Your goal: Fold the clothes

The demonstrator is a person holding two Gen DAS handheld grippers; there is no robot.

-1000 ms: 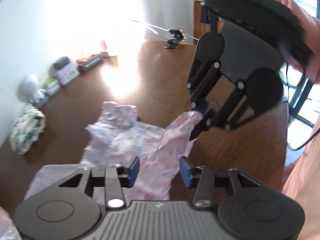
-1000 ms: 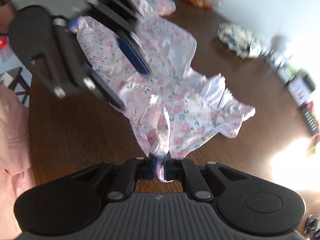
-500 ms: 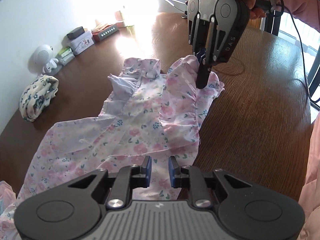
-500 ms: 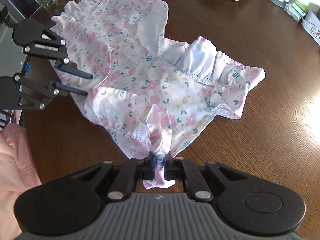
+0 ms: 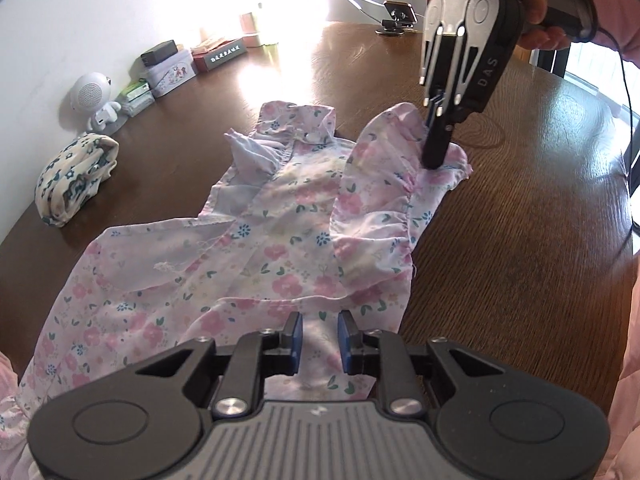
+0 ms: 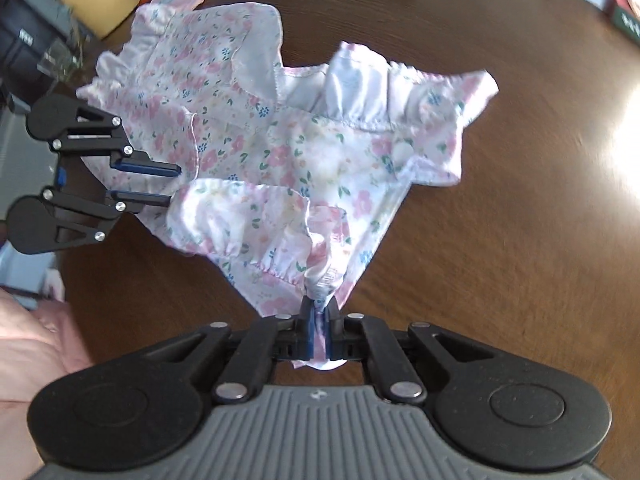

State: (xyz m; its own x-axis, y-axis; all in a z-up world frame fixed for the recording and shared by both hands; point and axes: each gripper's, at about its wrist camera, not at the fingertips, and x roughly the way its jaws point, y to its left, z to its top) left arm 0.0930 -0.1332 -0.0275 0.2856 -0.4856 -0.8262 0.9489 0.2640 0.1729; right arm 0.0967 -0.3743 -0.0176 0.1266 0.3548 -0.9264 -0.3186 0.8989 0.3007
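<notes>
- The flowered dress (image 5: 280, 240) lies spread on the brown table (image 5: 520, 240), mostly flat, its frilled collar at the far end and its skirt running back toward the near left corner of the left-hand view.
- One frilled sleeve (image 5: 384, 184), on the right side of the dress, is lifted and turned in over the chest; the other shoulder lies open with its pale lining showing.
- The right gripper (image 6: 318, 334) is pinched tight on a bunch of that sleeve's cloth, which pokes out past the blue pads; from the other camera it stands almost on end over the sleeve tip.
- The left gripper (image 5: 319, 344) hangs over the waist edge, its jaws narrow, having closed in during the last second. Cloth lies under and between the pads, but they do not seem to press it, so I would call it not yet gripped.
- As I judge it, the folding has barely begun: one sleeve is partly brought in, the other sleeve and the whole skirt remain.
- Further out, a rolled patterned cloth (image 5: 72, 176) sits at the far left, well apart from the dress.
- A small white speaker (image 5: 90, 96) and some boxes (image 5: 172, 68) line the wall beyond it.
</notes>
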